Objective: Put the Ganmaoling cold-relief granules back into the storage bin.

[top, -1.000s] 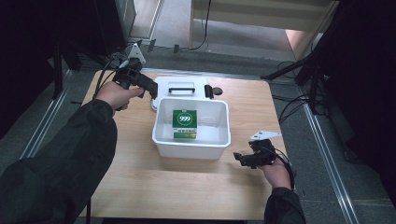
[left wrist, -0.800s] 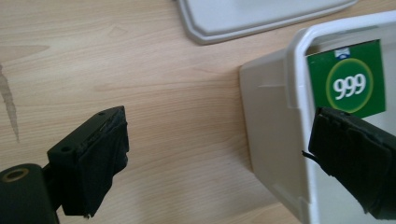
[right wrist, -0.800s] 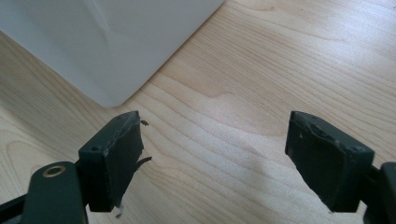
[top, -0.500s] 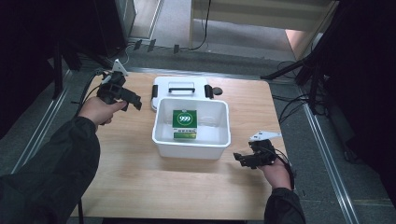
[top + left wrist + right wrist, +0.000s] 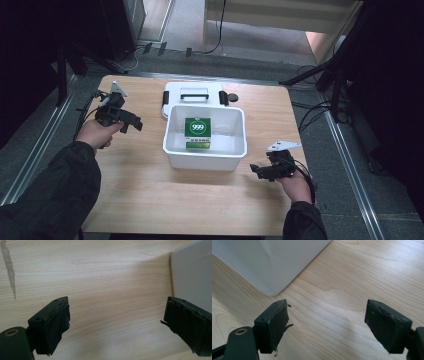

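A white plastic bin (image 5: 205,150) stands near the middle of the wooden table (image 5: 150,190). Inside it, a green box (image 5: 198,132) with the number 999 lies flat on the bottom, closer to the left wall. Behind the bin, touching its far side, a white lid (image 5: 192,95) with a handle and black clips lies on the table.

The left gripper (image 5: 131,123) is held in the left hand (image 5: 97,133) over the left part of the table, apart from the bin. In the left gripper view its jaws are wide apart and there is nothing between them, only the bare wood under them; a white corner, which I think is the bin or the lid, shows at the right edge, and a grey streak (image 5: 8,267) marks the wood at the left.

The right gripper (image 5: 257,171) is held in the right hand (image 5: 295,184) just beside the near right corner of the bin. In the right gripper view its jaws are also wide apart and hold nothing, and the bin's corner (image 5: 274,262) is ahead of them, to the upper left.
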Tool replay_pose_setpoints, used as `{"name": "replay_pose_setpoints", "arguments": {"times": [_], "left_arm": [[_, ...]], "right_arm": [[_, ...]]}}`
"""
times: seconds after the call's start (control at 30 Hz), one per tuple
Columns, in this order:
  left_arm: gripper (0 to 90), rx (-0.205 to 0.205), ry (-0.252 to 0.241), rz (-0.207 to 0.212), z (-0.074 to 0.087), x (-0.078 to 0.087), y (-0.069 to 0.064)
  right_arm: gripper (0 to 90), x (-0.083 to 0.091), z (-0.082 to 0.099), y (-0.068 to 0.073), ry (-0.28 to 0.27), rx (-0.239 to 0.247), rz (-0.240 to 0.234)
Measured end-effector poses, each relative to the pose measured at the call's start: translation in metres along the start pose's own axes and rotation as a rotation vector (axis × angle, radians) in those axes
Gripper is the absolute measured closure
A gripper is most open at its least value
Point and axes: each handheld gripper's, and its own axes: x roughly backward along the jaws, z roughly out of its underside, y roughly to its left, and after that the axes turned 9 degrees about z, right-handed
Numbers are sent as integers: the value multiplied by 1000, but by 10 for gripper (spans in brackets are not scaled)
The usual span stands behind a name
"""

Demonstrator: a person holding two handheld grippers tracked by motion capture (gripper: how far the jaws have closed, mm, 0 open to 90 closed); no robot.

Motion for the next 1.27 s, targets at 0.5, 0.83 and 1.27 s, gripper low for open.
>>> {"name": "replay_pose_setpoints", "arguments": {"times": [0.5, 0.83, 1.27], "left_arm": [[74, -62, -51, -43, 38, -28, 15], [74, -76, -79, -37, 55, -41, 18], [155, -65, -105, -35, 65, -51, 12]], "right_arm": [[192, -1, 0, 0, 0, -2, -3], [192, -1, -1, 1, 4, 0, -5], [192, -2, -2, 1, 0, 10, -8]]}}
